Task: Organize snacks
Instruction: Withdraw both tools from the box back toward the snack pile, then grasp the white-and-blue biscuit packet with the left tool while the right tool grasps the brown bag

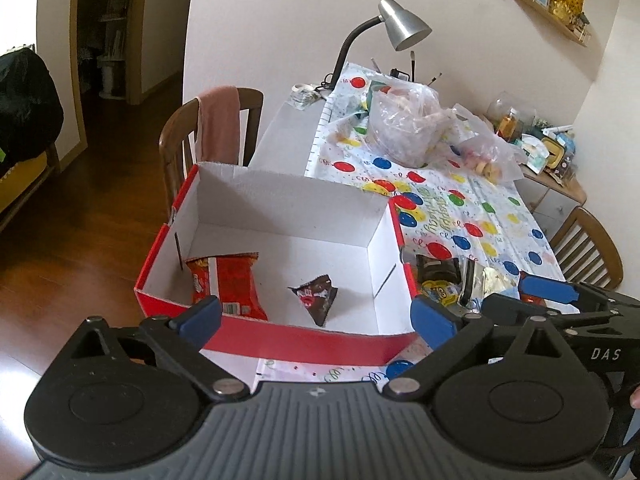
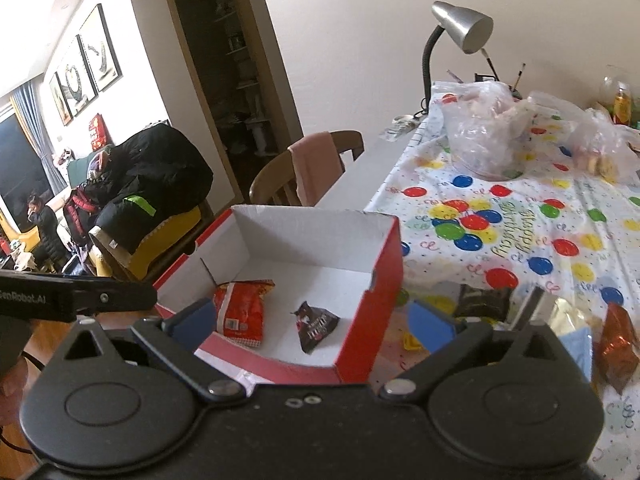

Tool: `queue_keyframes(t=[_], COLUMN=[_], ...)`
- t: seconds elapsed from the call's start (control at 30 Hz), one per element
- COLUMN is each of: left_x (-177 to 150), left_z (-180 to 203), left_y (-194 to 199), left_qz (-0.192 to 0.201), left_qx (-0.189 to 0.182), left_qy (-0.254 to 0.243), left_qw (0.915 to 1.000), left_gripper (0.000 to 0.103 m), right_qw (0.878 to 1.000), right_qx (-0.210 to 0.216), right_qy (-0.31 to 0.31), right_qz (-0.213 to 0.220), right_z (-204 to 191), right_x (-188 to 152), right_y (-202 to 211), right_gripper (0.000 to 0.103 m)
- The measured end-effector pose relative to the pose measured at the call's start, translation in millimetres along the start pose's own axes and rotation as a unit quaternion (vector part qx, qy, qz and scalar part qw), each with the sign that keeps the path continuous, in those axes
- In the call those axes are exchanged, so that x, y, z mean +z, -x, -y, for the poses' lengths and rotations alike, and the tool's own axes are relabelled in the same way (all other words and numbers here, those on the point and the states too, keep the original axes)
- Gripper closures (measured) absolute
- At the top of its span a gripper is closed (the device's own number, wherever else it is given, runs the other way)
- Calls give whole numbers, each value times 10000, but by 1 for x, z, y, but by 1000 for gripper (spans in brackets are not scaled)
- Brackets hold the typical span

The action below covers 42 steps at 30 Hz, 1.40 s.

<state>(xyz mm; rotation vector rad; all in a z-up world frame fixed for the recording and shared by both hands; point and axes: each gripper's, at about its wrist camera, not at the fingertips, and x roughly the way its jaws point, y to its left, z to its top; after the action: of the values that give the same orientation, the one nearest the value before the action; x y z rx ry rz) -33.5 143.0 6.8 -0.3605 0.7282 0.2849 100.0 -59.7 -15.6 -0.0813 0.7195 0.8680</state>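
A red box (image 2: 372,312) with a white inside stands at the desk's (image 2: 560,272) left edge, holding a red snack bag (image 2: 240,312) and a dark snack packet (image 2: 314,326). The right gripper (image 2: 314,322) hangs spread wide above it. More packets (image 2: 484,302) lie just right of the box.

Silver gooseneck desk lamp (image 1: 402,24) at the far table end, by the wall. Balloon-print tablecloth (image 1: 460,216) covers the table. Wooden chair (image 1: 208,132) beside it, pink cloth (image 1: 218,120) draped over its back. Wall shelf (image 1: 548,12) upper right (contents blurred, possibly framed photos).
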Motion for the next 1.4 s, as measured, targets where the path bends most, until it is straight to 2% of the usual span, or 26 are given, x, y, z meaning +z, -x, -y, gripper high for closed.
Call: queue_keyframes(t=[0.4, 0.93, 1.4], left_x=[-17, -26, -41], left_z=[68, 158, 213], left_y=[-8, -55, -100], left_qz=[189, -157, -571], left_qx=[233, 46, -33], left_qy=[-430, -600, -899], left_qw=[9986, 9981, 9943], left_gripper=[2, 2, 2], right_qw=[9994, 9982, 9951], right_qx=[-327, -519, -747], right_qy=[79, -282, -484], right_qz=[108, -103, -428], right_z=[42, 141, 206], right_x=[-15, -35, -57], right_y=[36, 71, 81], right_gripper=[0, 2, 3])
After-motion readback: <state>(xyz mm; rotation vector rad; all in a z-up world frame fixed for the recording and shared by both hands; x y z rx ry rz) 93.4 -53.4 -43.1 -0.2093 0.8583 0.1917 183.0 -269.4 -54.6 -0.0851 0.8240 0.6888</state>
